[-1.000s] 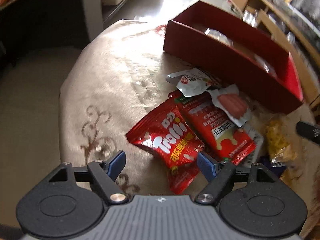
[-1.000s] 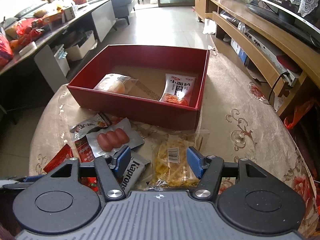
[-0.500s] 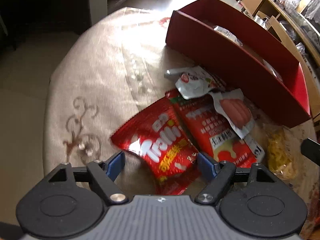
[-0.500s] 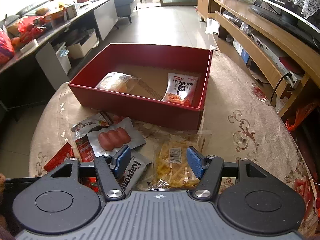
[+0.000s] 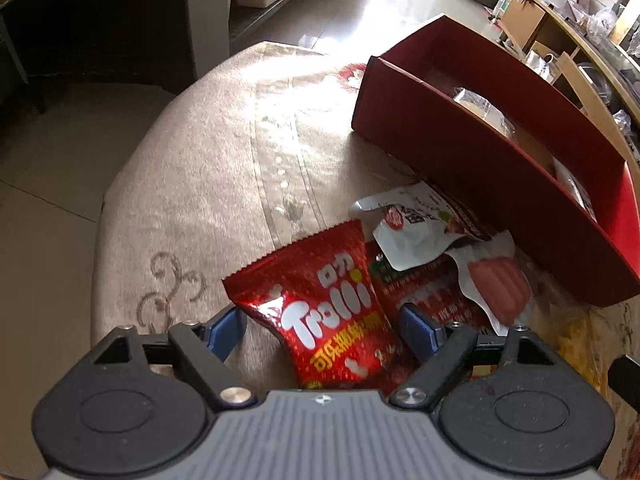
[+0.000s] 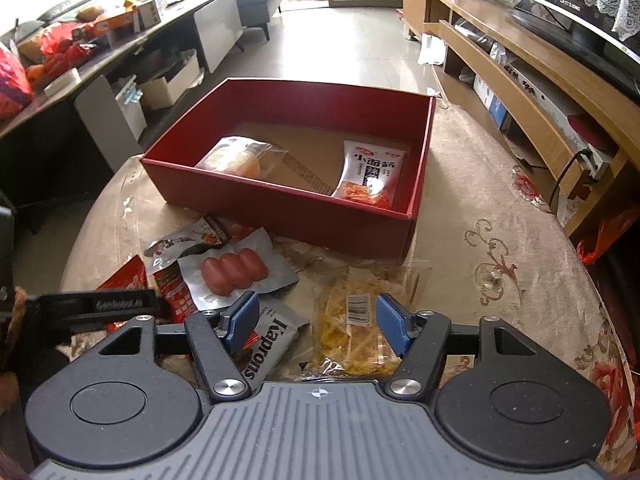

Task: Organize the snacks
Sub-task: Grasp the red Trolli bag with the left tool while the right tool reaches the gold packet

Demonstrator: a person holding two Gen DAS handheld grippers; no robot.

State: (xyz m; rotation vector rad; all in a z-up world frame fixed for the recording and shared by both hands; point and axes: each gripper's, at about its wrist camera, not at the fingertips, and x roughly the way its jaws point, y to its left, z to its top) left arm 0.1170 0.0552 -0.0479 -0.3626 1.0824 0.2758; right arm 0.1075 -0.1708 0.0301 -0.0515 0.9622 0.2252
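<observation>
My left gripper point(image 5: 320, 326) is open, its blue fingertips on either side of a red Trolli candy bag point(image 5: 320, 304) lying on the table. Beside that bag lie a red packet point(image 5: 424, 292), a white pouch point(image 5: 412, 228) and a sausage pack point(image 5: 496, 284). My right gripper point(image 6: 318, 322) is open above a clear bag of yellow strips point(image 6: 356, 320), with a grey Kaprons packet point(image 6: 266, 344) at its left finger. The sausage pack point(image 6: 234, 272) lies ahead of it. The red box point(image 6: 280, 200) holds a bread pack point(image 6: 240, 156) and a white spicy-strip pack point(image 6: 370, 174).
The round table with a beige patterned cloth point(image 5: 208, 184) drops off at the left. A wooden TV cabinet point(image 6: 532, 60) stands right of the table, a desk with clutter point(image 6: 80, 40) to the left. The left gripper's body point(image 6: 104, 304) shows at the right view's left edge.
My left gripper has moved forward and down, so the Trolli bag now lies between its fingertips. My right gripper has barely moved.
</observation>
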